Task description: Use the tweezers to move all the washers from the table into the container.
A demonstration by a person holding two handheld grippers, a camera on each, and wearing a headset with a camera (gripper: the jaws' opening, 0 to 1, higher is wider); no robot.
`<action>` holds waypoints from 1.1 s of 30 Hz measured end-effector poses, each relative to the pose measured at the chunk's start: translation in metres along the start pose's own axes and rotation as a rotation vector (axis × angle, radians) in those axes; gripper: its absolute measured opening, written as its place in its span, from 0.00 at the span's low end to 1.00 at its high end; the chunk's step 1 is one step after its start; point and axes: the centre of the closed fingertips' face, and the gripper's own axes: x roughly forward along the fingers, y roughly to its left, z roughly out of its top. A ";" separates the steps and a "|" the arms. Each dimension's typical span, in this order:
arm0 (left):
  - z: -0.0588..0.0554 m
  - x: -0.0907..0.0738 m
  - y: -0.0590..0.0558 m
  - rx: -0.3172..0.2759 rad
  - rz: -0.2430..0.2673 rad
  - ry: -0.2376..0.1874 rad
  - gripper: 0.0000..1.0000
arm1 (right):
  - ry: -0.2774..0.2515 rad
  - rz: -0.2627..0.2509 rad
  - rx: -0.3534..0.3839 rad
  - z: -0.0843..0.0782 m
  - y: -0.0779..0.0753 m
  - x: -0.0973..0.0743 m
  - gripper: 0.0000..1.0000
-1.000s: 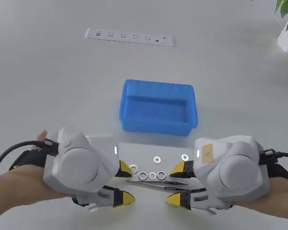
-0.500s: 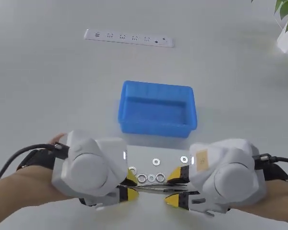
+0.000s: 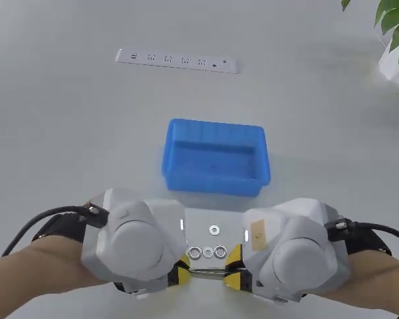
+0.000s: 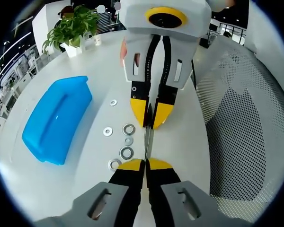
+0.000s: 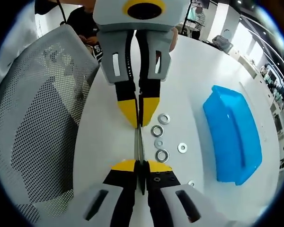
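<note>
- The slim silver metal tweezers (image 3: 206, 270) lie flat on the white table (image 3: 66, 133) at the near edge of the head view. Their long axis runs left to right, one end toward each gripper.
- The left gripper (image 3: 181, 272), white with yellow-tipped jaws, has its jaws pressed together on the left end of the tweezers. In the left gripper view its tips (image 4: 144, 164) meet around the thin steel (image 4: 146, 137).
- Small silver ring-shaped washers (image 3: 207, 252) lie on the table just beyond the tweezers. Three sit in a row along them and one (image 3: 215, 230) lies apart, nearer the container. The gripper views show a few more scattered to the same side (image 4: 107, 131) (image 5: 182, 147).
- The blue rectangular plastic container (image 3: 215, 157) stands open side up beyond the washers, well apart from the tweezers, with its long side parallel to them. Its floor shows plain blue.
- The right gripper (image 3: 233, 267), of the same build, pinches the right end of the tweezers. In the right gripper view its jaws (image 5: 139, 165) are closed on the steel (image 5: 138, 142), facing the left gripper's tips.
</note>
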 end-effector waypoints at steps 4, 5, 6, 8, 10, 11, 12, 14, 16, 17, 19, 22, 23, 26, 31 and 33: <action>0.000 0.000 -0.002 -0.017 -0.016 0.029 0.05 | -0.031 -0.001 -0.010 -0.001 0.000 -0.001 0.07; 0.000 0.000 -0.001 -0.018 -0.009 0.029 0.05 | -0.035 -0.001 -0.006 -0.001 0.000 -0.001 0.07; 0.001 -0.001 -0.002 -0.022 -0.007 0.028 0.05 | -0.042 -0.002 0.002 0.000 0.000 -0.001 0.07; 0.002 -0.005 -0.002 -0.037 -0.010 0.032 0.06 | -0.056 -0.007 0.004 0.000 0.001 -0.001 0.07; 0.003 -0.009 -0.004 -0.022 -0.014 0.049 0.06 | -0.074 -0.009 0.011 0.003 0.002 -0.001 0.07; 0.003 -0.010 -0.005 -0.017 -0.017 0.057 0.06 | -0.080 -0.009 0.011 0.004 0.004 -0.001 0.07; 0.003 -0.012 -0.006 -0.012 -0.019 0.063 0.05 | -0.095 -0.016 0.009 0.007 0.005 -0.001 0.07; 0.000 -0.018 -0.007 -0.011 -0.029 0.081 0.06 | -0.147 -0.007 0.036 0.014 0.009 -0.002 0.07; -0.002 -0.025 -0.006 -0.023 -0.019 0.078 0.06 | -0.182 -0.039 0.062 0.018 0.007 -0.002 0.07; 0.000 -0.029 -0.007 -0.042 -0.015 0.071 0.06 | -0.187 -0.048 0.056 0.019 0.007 -0.003 0.07; 0.001 -0.036 -0.006 -0.039 -0.006 0.067 0.06 | -0.211 -0.068 0.050 0.024 0.008 -0.004 0.07; 0.008 -0.044 -0.007 -0.044 -0.009 0.055 0.06 | -0.238 -0.079 0.039 0.028 0.009 -0.006 0.07; 0.014 -0.049 -0.007 -0.033 -0.008 0.047 0.06 | -0.261 -0.089 0.056 0.030 0.008 -0.008 0.07; 0.030 -0.055 -0.008 -0.010 -0.003 0.022 0.06 | -0.280 -0.121 0.062 0.031 0.006 -0.012 0.07; 0.046 -0.057 -0.012 -0.005 -0.007 -0.009 0.05 | -0.313 -0.145 0.075 0.030 0.005 -0.018 0.07; 0.052 -0.056 -0.013 0.008 -0.004 -0.023 0.05 | -0.327 -0.154 0.071 0.029 0.005 -0.020 0.07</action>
